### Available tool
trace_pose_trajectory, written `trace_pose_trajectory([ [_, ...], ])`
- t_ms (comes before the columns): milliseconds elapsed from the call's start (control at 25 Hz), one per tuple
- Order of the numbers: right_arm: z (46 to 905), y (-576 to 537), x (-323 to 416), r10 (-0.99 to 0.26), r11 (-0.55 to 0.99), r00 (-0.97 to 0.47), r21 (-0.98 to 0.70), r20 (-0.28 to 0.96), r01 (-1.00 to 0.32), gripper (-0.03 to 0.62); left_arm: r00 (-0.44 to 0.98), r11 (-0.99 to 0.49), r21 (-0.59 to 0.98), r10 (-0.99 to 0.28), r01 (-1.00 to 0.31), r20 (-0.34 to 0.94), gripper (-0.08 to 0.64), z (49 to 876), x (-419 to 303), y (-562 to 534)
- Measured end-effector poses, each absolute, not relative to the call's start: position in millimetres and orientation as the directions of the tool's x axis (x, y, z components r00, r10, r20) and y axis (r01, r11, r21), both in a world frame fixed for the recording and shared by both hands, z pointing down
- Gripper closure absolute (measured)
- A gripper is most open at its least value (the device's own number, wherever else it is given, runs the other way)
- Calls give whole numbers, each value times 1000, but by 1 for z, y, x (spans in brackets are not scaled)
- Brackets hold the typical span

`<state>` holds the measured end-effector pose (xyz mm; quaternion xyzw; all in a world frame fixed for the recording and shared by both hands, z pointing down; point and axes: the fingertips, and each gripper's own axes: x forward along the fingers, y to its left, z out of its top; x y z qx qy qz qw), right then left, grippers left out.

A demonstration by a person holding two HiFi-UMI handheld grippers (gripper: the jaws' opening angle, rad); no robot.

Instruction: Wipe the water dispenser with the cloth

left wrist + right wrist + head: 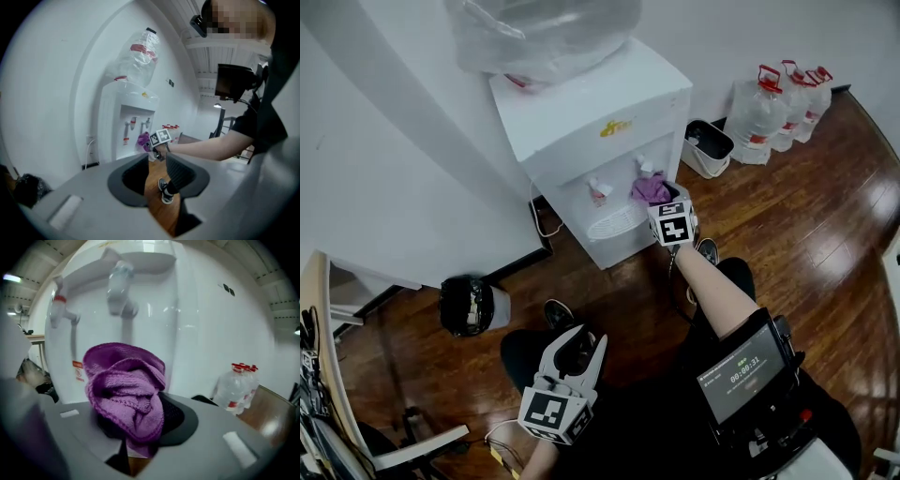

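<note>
1. The white water dispenser (591, 131) stands against the wall on the wooden floor (787, 216). An upturned clear bottle (544, 33) sits on top of it.
2. The right gripper (664, 204) is clamped on the purple cloth (651, 189). In the right gripper view the cloth is bunched up between the jaws and spills over the tips.
3. The cloth is at the dispenser's tap recess, just below the right-hand tap (644, 167) and above the drip tray (614, 223). I can't tell whether it is actually touching the panel.
4. The red-marked tap (598, 190) is to the left of the cloth, apart from it.
5. The right arm is stretched out towards the dispenser front, with the marker cube facing up.
6. The left gripper (581, 342) is held low near the person's lap, well away from the dispenser. Its jaws are almost together with a narrow gap, and nothing is between them. The left gripper view shows only floor and a shoe (164, 191) through the gap.
7. Several water jugs (778, 108) with red caps stand in a row by the wall to the right of the dispenser. A small white bin (707, 147) sits between them and the dispenser.
8. A black round container (469, 305) sits on the floor to the left of the dispenser, near the wall.
9. A screen (741, 370) is mounted at the person's chest.
</note>
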<state>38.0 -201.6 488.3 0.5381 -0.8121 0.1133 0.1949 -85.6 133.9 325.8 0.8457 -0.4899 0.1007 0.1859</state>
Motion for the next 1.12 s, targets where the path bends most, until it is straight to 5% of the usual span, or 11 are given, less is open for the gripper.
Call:
trace_pose_trajectory([
  [440,360,-193,77,-907,391,-328,240,263,-888,472,559,-511,227,-770,-829,308,420,318,-59,144],
  [680,283,-191,84,-935,348,-341,57,97,-936,472,545,-490,243,-776,-838,318,420,325,-62,152],
  [1120,354,-199,81,-919,364,-372,-76,130,-928,471,532,-473,245,-769,-846,355,420,334,-69,154],
])
